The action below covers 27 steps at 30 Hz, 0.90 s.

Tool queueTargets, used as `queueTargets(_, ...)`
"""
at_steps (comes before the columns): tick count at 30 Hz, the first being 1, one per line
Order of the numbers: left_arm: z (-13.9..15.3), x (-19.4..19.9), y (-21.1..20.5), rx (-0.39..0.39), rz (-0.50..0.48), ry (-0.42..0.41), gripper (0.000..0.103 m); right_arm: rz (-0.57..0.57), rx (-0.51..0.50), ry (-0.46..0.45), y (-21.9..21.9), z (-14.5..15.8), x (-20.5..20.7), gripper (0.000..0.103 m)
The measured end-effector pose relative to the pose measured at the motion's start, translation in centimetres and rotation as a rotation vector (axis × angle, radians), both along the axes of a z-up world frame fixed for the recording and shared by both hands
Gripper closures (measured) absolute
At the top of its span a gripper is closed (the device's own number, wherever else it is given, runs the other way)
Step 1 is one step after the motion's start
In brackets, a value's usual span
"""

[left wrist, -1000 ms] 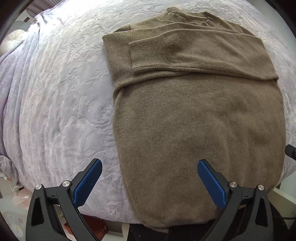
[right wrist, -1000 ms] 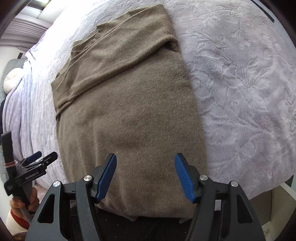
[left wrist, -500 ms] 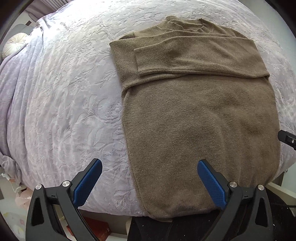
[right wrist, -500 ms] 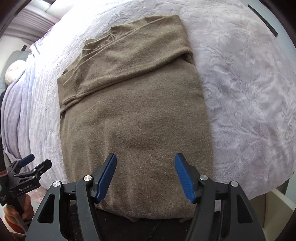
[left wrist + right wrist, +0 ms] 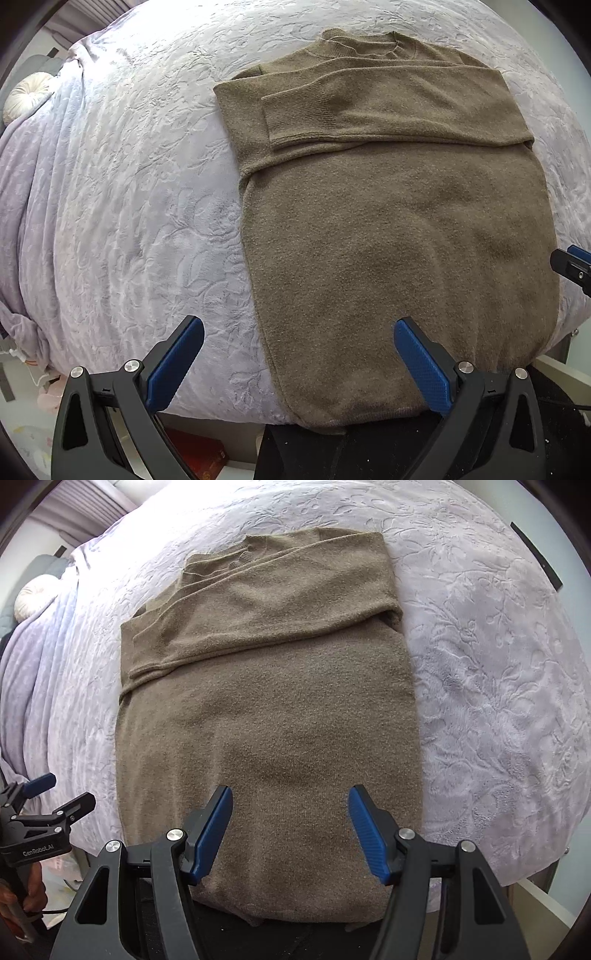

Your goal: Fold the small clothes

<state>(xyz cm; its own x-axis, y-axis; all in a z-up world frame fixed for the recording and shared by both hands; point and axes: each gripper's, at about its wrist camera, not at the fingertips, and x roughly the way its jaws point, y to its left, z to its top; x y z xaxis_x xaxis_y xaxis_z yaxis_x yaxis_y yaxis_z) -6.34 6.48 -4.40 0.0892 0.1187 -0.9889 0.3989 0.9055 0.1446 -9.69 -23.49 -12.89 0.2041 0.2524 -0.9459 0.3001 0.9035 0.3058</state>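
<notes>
The olive-brown knitted sweater (image 5: 399,236) lies flat on the pale lilac embossed bedspread (image 5: 129,192), its round collar away at twelve o'clock and its hem hanging just over the near edge of the bed at six. Both sleeves are crossed over the chest, the ribbed cuff (image 5: 295,118) of the top one ending close to the sweater's nine o'clock side.

The left gripper (image 5: 299,362) hovers low at the near edge, released wide and holding nothing: one blue pad over bare bedspread at seven o'clock, the other over the hem area at five o'clock, with the sweater's nine o'clock edge running between them. I can't tell whether the pads touch the fabric.

From the other camera, the right gripper (image 5: 291,830) is also spread apart and empty, both blue pads over the lower body of the sweater (image 5: 269,720), near its three o'clock side.

A round cream tufted cushion (image 5: 27,96) sits far off at ten o'clock, on the bedspread (image 5: 498,672).
</notes>
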Motion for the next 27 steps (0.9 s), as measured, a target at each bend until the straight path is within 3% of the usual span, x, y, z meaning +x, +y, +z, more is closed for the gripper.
queueTargets(27, -1.6, -0.1, 1.9, 0.015, 0.06, 0.024, 0.0, 0.035, -0.039, 0.062, 0.8, -1.3, -1.5, 0.034)
